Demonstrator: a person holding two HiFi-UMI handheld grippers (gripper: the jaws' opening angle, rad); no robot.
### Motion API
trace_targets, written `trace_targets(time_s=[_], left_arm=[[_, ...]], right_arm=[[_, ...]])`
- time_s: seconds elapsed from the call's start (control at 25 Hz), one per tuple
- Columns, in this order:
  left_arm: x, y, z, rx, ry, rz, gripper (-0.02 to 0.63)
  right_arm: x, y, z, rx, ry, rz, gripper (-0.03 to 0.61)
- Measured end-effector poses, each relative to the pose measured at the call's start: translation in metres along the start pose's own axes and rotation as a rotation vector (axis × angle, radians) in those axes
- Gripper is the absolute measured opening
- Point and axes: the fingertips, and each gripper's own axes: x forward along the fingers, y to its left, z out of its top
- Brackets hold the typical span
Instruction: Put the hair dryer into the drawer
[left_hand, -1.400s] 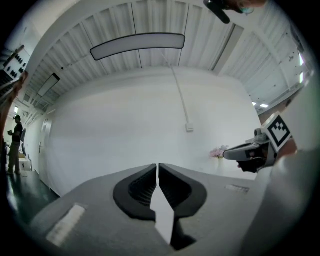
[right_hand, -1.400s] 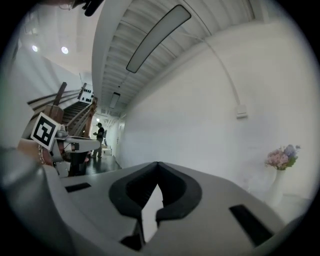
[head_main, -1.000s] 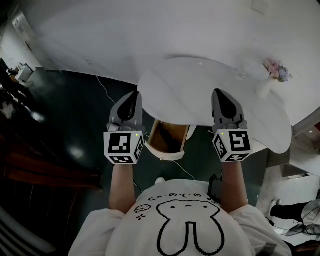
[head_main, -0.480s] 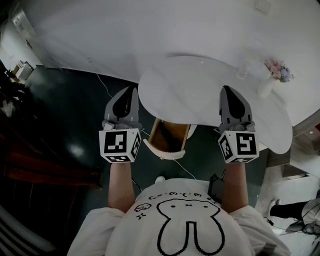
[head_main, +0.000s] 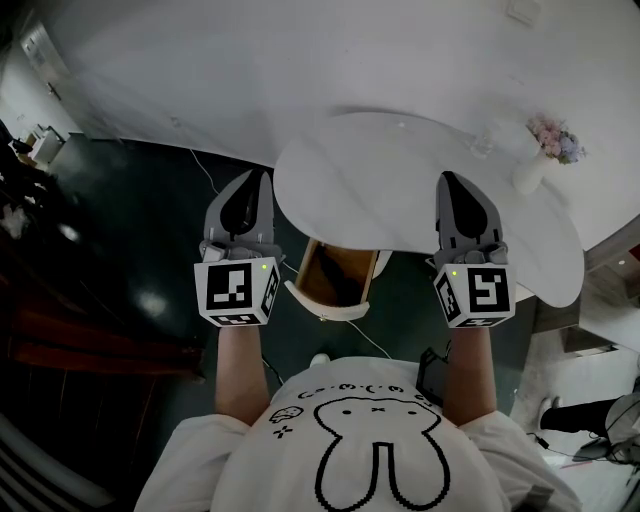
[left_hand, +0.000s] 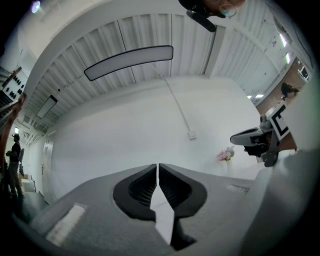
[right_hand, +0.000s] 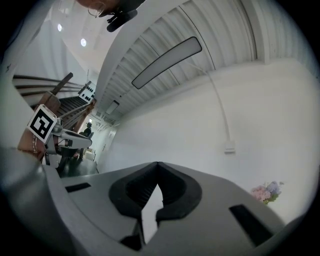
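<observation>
Both grippers are held up level in front of the person, side by side and apart. My left gripper (head_main: 261, 177) hangs over the dark floor beside the left edge of the white round table (head_main: 400, 185); in the left gripper view its jaws (left_hand: 158, 166) meet with nothing between them. My right gripper (head_main: 448, 178) hovers over the table's near part, and its jaws (right_hand: 158, 165) are likewise closed and empty. Between the two, under the table's near edge, an open drawer (head_main: 328, 309) shows a brown inside and a white front. No hair dryer shows in any view.
A white vase of pink flowers (head_main: 547, 148) stands at the table's far right. A white cable (head_main: 208, 180) runs across the dark floor toward the drawer. A white wall lies beyond the table. People stand far off at the left (left_hand: 15, 150).
Both grippers have drifted slightly outward, the left one to the left and the right one to the right. Their jaws stay closed.
</observation>
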Motion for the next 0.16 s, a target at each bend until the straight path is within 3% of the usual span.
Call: trace_targets(time_s=[0.16], left_arm=[[0.0012,0.0011,0.0023,0.000,-0.009,0.002,0.025]], right_arm=[[-0.0001,-0.0017,-0.0008,-0.006,0.001,-0.004,-0.002]])
